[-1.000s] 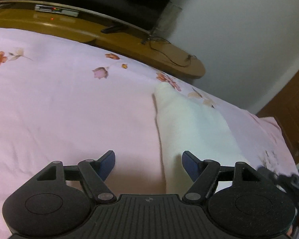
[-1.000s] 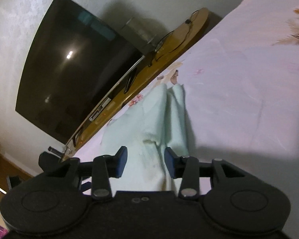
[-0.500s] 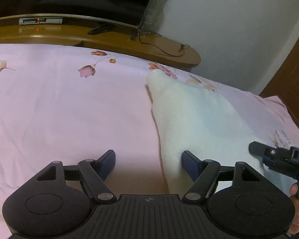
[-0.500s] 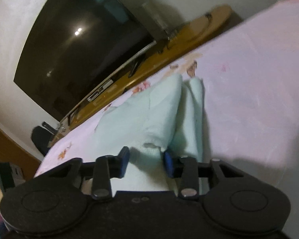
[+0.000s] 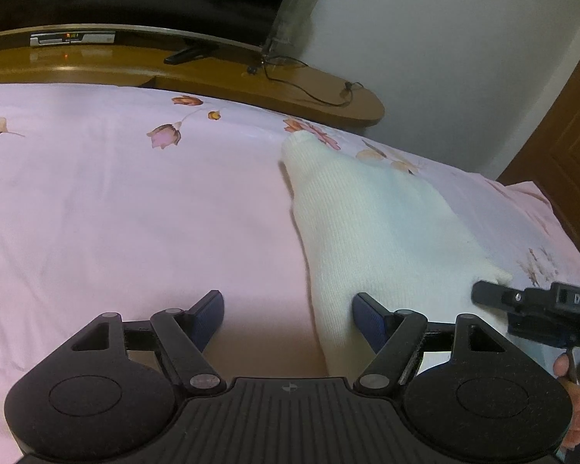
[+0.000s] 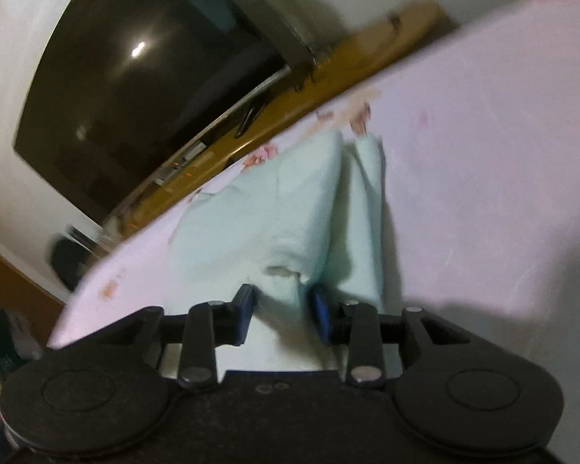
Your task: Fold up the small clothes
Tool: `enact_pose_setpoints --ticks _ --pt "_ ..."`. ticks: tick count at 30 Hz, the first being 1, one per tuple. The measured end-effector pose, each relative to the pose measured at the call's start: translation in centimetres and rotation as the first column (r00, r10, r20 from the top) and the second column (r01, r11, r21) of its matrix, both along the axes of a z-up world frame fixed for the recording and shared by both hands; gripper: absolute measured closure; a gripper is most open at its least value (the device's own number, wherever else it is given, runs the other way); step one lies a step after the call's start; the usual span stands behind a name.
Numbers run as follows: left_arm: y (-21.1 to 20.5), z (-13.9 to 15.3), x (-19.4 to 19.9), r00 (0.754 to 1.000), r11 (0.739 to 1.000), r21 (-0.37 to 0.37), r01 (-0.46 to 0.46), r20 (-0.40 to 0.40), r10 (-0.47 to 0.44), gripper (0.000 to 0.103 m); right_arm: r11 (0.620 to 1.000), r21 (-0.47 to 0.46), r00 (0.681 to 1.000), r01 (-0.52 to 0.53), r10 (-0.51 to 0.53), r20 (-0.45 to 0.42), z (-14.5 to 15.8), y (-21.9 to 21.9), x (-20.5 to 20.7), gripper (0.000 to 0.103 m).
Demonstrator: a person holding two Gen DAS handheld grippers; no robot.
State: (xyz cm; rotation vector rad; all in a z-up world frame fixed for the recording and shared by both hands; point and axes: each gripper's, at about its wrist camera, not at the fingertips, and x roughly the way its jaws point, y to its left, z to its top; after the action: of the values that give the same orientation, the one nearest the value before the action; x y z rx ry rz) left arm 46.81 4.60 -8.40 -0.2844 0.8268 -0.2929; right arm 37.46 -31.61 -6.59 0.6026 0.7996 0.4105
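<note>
A small cream knit garment [image 5: 371, 224] lies on the pink flowered bedsheet [image 5: 116, 201]. My left gripper [image 5: 288, 315] is open and empty just above the sheet, its right finger against the garment's near left edge. The right gripper shows at the right edge of the left wrist view [image 5: 537, 309]. In the right wrist view the garment [image 6: 290, 208] looks pale green and folded into ridges. My right gripper [image 6: 282, 309] is open, with a fold of the garment lying between its jaws.
A wooden TV bench [image 5: 212, 73] with a cable and a set-top box runs along the bed's far edge. A large dark TV [image 6: 143, 81] stands on it. A brown door [image 5: 572, 143] is at the right.
The left gripper stayed open while its view levelled, the garment shifting slightly. The right gripper came in lower and closer, and a fold of the garment now sits between its jaws.
</note>
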Motion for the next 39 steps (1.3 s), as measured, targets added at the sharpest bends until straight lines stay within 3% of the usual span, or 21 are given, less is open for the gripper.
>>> enact_pose_setpoints --ticks 3,6,9,12,15,16,18,21,22,24,28,30,32,33,36,37,39 --pt "0.0 -0.1 0.1 1.000 1.000 0.000 0.003 0.000 -0.003 0.030 0.998 0.065 1.000 -0.005 0.005 -0.006 -0.4 -0.5 0.2 0.069" --pt "-0.3 0.1 0.2 1.000 1.000 0.014 0.001 -0.004 -0.001 0.030 0.999 -0.033 0.998 -0.035 0.036 0.041 0.4 0.7 -0.1 0.090" --pt "-0.6 0.9 -0.1 1.000 1.000 0.002 0.005 0.012 -0.005 0.030 0.995 -0.094 0.993 -0.035 0.045 0.105 2.3 1.6 -1.1 0.092" --pt "-1.1 0.6 0.1 0.999 0.998 -0.040 0.039 -0.008 -0.039 0.030 0.997 -0.080 0.988 -0.022 0.034 0.148 4.2 0.9 -2.4 0.092" --pt "-2.9 -0.1 0.1 0.997 0.996 0.040 0.078 -0.009 -0.078 0.030 0.991 -0.133 0.999 0.008 -0.001 0.052 2.9 -0.3 -1.2 0.092" --pt "-3.4 0.0 0.0 0.996 0.993 0.078 0.088 -0.002 -0.088 0.030 0.993 -0.117 1.000 0.013 -0.014 -0.014 1.7 -1.1 -0.5 0.092" --pt "-3.3 0.4 -0.2 0.996 0.993 0.077 0.085 -0.002 -0.085 0.030 1.000 -0.012 0.995 -0.005 0.004 -0.102 -0.4 -2.4 0.3 0.092" --pt "-2.1 2.3 -0.2 0.996 0.998 0.043 0.034 0.082 -0.038 0.030 0.999 -0.030 0.999 0.012 -0.014 -0.043 1.0 -2.7 -0.7 0.082" --pt "-1.8 2.7 0.2 0.996 0.999 0.031 0.025 0.090 -0.028 0.030 0.998 -0.054 0.999 0.032 -0.032 0.003 1.7 -2.8 -1.2 0.074" --pt "-1.8 3.1 2.0 0.996 1.000 0.012 0.014 0.085 -0.015 0.030 0.996 -0.056 0.997 0.070 -0.068 0.044 2.4 -3.4 -0.9 0.067" --pt "-3.0 2.5 5.4 0.997 0.999 0.029 0.017 0.076 -0.019 0.030 0.991 -0.047 0.991 0.126 -0.124 0.044 1.8 -3.9 2.4 0.064" --pt "-2.8 1.6 6.8 0.998 1.000 -0.001 -0.010 0.060 0.010 0.030 0.993 -0.040 0.994 0.108 -0.107 0.023 1.1 -3.4 4.7 0.065" --pt "-2.6 0.7 7.8 0.999 0.999 0.027 -0.039 0.032 0.038 0.030 0.991 -0.090 0.994 0.101 -0.097 0.047 0.8 -2.8 5.9 0.070" --pt "-2.7 0.2 8.0 0.998 0.998 0.039 -0.056 0.026 0.055 0.030 0.989 -0.122 0.994 0.083 -0.073 0.084 0.9 -2.1 5.9 0.087" --pt "-3.4 -0.4 7.6 0.997 0.997 0.066 -0.045 0.060 0.041 0.027 0.928 -0.367 0.967 0.065 0.033 0.254 1.9 0.8 4.1 0.088" --pt "-3.7 -0.3 7.5 0.997 0.995 0.087 -0.041 0.068 0.035 0.027 0.918 -0.392 0.976 0.064 0.025 0.217 0.9 0.9 4.7 0.088" --pt "-3.3 0.3 7.4 0.998 0.998 0.053 -0.042 0.046 0.039 0.027 0.936 -0.342 0.982 0.085 -0.021 0.186 0.5 -0.2 5.3 0.084"
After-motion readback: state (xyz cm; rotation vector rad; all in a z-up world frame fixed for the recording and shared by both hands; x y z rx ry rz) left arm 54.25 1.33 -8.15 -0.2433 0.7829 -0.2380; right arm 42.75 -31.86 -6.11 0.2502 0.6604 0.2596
